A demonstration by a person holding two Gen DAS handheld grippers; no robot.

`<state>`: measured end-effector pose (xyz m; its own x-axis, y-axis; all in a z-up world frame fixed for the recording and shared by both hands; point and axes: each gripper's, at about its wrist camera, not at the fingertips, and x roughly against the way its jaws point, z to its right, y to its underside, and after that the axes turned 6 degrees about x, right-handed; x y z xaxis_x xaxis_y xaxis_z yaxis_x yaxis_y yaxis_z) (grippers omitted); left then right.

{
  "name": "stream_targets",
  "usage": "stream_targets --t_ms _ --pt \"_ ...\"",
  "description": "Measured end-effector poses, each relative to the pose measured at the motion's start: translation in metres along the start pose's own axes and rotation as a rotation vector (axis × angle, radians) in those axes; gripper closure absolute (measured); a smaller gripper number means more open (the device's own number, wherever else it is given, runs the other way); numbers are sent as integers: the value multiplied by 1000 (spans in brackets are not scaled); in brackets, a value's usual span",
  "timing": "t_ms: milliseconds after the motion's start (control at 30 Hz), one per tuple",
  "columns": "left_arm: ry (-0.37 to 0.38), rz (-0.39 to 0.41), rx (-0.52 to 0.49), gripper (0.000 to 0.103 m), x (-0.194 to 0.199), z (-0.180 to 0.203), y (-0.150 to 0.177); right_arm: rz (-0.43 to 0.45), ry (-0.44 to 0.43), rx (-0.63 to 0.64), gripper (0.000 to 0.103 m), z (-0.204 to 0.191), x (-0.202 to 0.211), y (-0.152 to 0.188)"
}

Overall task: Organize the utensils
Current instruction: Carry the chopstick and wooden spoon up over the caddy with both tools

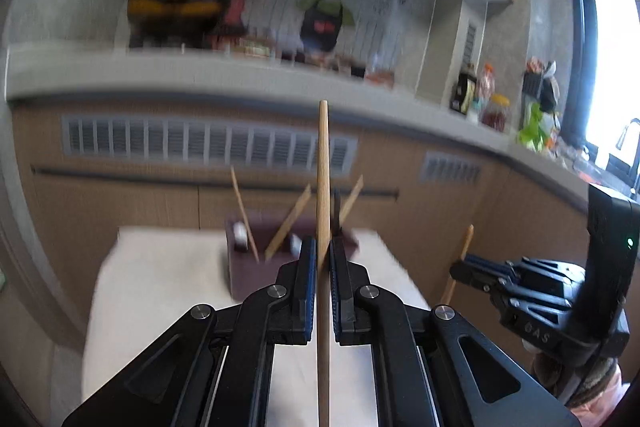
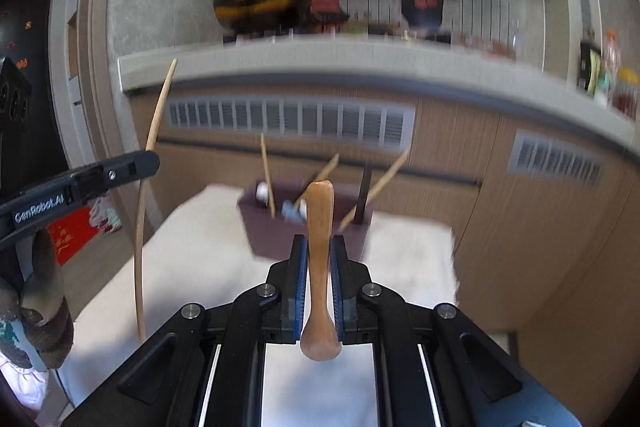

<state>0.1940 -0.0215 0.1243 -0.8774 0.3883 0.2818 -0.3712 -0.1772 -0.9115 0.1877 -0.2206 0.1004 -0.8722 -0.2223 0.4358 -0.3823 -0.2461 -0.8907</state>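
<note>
Left wrist view shows the left gripper (image 1: pixel 323 251) pinching a long wooden chopstick (image 1: pixel 322 187) between its blue pads, the stick standing nearly upright with its tip well above the jaws and its lower length running down past the linkage. Ahead, on a white cloth-covered table (image 1: pixel 168 267), stands a dark brown utensil holder (image 1: pixel 248 267) that already has several chopsticks and a dark-handled piece leaning in it at different angles. At the right edge of this view the right gripper (image 1: pixel 460 269) is seen side-on, clamped on a wooden handle. Right wrist view makes that plain: the right gripper (image 2: pixel 319 255) is pressed onto the neck of a wooden spoon (image 2: pixel 320 227), the rounded end hanging below the pads and the handle pointing up toward the utensil holder (image 2: pixel 276 239). The left gripper (image 2: pixel 136 163) reaches in from the left with the chopstick (image 2: pixel 150 147) bowed by the lens. Both tools hang above the table, well short of the holder, so the step in hand looks like the carry, with a utensil in each grip and neither yet placed. The next move probably calls for bringing one piece over the holder's open top, tipping its lower end down, and lowering it clear of the leaning sticks before the pads part; the background blur leaves the holder's compartments unclear.
</note>
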Motion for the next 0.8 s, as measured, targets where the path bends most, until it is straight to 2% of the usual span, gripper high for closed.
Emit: stream_targets --t_ms 200,333,500,800 --pt "2 252 -22 96 -7 10 -80 177 63 13 93 17 -2 -84" --pt "-18 349 -49 96 -30 10 -105 215 71 -4 93 28 -27 -109" --pt "-44 344 -42 96 -82 -6 -110 174 57 -28 93 38 -76 -118" --pt "-90 239 -9 96 -159 -49 -82 22 14 -54 93 45 -164 -89"
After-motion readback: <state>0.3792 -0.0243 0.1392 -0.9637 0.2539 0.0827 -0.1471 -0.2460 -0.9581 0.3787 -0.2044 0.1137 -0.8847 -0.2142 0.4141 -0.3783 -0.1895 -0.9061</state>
